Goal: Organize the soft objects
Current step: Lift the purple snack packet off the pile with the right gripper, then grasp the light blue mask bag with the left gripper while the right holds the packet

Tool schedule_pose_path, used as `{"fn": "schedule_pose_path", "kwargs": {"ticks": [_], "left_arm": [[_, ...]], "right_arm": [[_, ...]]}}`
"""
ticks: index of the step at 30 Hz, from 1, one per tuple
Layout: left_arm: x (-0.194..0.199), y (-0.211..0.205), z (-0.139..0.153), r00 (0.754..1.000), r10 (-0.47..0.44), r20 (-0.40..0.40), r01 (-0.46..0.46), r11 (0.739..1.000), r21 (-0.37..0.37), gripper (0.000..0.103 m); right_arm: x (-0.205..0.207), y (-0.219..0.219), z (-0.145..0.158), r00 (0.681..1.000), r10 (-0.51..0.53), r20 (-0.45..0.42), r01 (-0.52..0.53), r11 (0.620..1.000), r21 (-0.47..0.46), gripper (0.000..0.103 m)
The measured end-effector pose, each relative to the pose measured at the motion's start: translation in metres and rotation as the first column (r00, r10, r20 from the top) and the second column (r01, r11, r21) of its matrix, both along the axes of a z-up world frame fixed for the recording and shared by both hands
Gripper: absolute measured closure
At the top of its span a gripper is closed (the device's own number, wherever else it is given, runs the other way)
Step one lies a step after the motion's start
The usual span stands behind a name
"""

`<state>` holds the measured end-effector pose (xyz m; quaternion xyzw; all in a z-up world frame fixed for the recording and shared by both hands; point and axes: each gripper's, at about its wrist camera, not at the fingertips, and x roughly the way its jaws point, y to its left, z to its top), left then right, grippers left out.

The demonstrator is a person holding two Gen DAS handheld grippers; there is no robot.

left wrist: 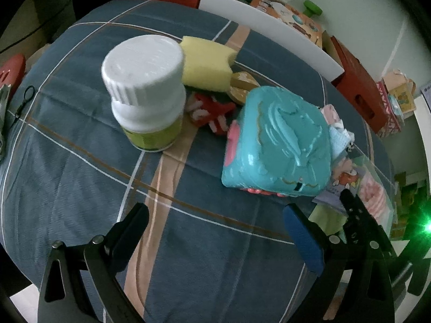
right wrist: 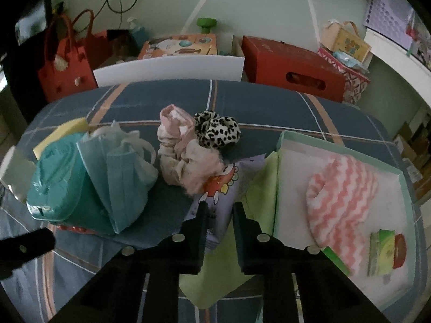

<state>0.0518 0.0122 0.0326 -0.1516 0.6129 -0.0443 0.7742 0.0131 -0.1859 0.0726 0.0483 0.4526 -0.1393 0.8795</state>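
I am closing my right gripper (right wrist: 219, 212) on the lilac cartoon-printed cloth (right wrist: 225, 185); the jaws are standing narrow, and the cloth's near edge is lying between them, though I cannot tell whether the pads are pressing it yet. It is lying straight ahead of my fingertips, draped over a lime-green cloth (right wrist: 258, 188), with the mint-rimmed tray (right wrist: 339, 145) just to my right, already holding the pink zigzag towel (right wrist: 342, 196). To do this well, I am judging that I should pinch only the lilac layer, not the green one beneath, and lift before swinging right over the tray's rim. The pink scrunched fabric (right wrist: 186, 158) ahead is touching the lilac cloth and could drag along. My left gripper (left wrist: 215, 237) is hanging wide and empty over the plaid cover (left wrist: 80, 175), with the teal case (left wrist: 277, 142) ahead to its right.
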Motion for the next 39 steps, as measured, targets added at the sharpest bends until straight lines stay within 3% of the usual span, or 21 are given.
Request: {"fn": "schedule_pose_path", "kwargs": {"ticks": [15,21,26,39], "left_arm": [[-0.004,-0.023,0.006,0.998,-0.066,0.019,0.065,0.996,0.062,0.003],[-0.005,-0.039,0.008,0.995,-0.095,0.032,0.092,0.992,0.087,0.003],[-0.008,-0.049,0.015,0.986,-0.15,0.076,0.145,0.987,0.072,0.003],[-0.023,-0.074,0.05,0.956,-0.243,0.164,0.224,0.967,0.125,0.004]], "right_arm": [[-0.023,-0.035,0.032,0.994,-0.076,0.078,0.066,0.99,0.127,0.089],[-0.037,-0.045,0.055,0.986,-0.088,0.143,0.07,0.989,0.129,0.09],[-0.046,-0.056,0.067,0.98,-0.101,0.173,0.076,0.987,0.145,0.09],[-0.063,-0.083,0.09,0.967,-0.125,0.221,0.088,0.982,0.169,0.09]]}}
